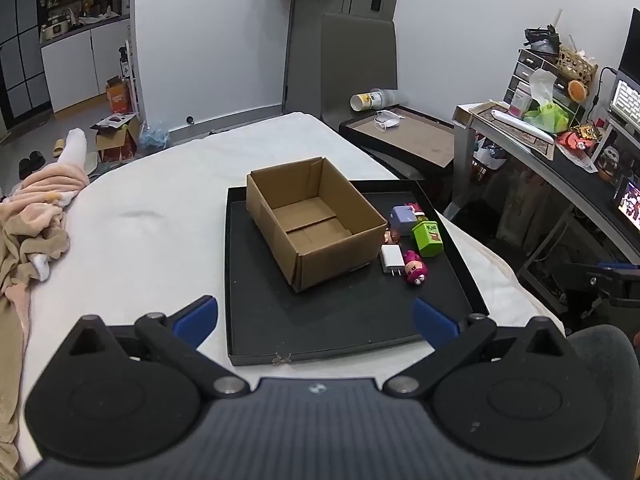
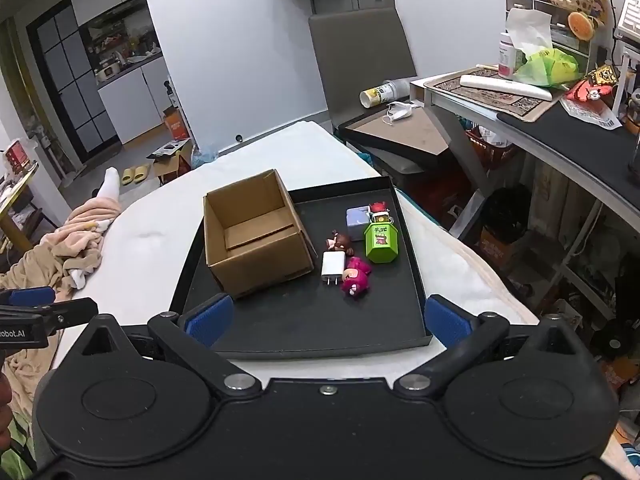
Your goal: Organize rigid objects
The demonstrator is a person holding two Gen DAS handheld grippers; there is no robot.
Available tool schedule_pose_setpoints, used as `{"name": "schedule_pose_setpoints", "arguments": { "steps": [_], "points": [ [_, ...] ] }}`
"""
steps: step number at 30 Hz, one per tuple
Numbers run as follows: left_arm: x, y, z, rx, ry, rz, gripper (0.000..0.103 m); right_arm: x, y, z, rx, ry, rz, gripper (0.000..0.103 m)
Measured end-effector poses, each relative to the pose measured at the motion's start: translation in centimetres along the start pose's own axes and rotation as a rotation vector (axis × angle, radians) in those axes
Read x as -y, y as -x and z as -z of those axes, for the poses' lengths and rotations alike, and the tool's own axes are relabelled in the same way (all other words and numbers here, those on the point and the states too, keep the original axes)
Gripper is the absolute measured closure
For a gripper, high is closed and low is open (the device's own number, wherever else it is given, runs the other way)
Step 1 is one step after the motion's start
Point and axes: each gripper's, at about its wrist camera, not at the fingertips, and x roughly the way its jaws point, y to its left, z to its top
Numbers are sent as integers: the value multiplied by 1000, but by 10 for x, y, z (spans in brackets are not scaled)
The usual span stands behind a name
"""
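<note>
An open, empty cardboard box (image 1: 316, 220) (image 2: 254, 236) stands on a black tray (image 1: 272, 320) (image 2: 320, 328) on the white bed. To its right lie a white charger plug (image 1: 391, 258) (image 2: 333, 266), a pink bear figure (image 1: 414, 267) (image 2: 355, 274), a green box-shaped toy (image 1: 427, 238) (image 2: 381, 242), a lilac cube (image 1: 403, 218) (image 2: 357, 218), a small brown figure (image 2: 339, 241) and a red figure (image 2: 378, 208). My left gripper (image 1: 316, 320) hangs open above the tray's near edge, holding nothing. My right gripper (image 2: 328, 318) is likewise open and holds nothing.
A beige blanket (image 1: 32, 220) lies on the bed's left side. To the right stand a low brown-topped table (image 1: 408, 140) and a cluttered desk (image 2: 560, 120). A grey chair back (image 1: 358, 60) rises behind the bed. The left gripper's arm (image 2: 32, 312) shows at the right wrist view's left edge.
</note>
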Motion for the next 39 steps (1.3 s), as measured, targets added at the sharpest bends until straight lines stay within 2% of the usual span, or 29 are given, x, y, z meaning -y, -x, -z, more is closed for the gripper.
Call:
{"name": "schedule_pose_setpoints", "arguments": {
  "steps": [17, 39],
  "points": [
    [3, 3, 4, -2, 7, 13, 0, 0, 2, 4, 4, -4, 5, 0],
    [-2, 10, 11, 11, 18, -5, 0, -1, 10, 9, 27, 0, 42, 0]
  ]
}}
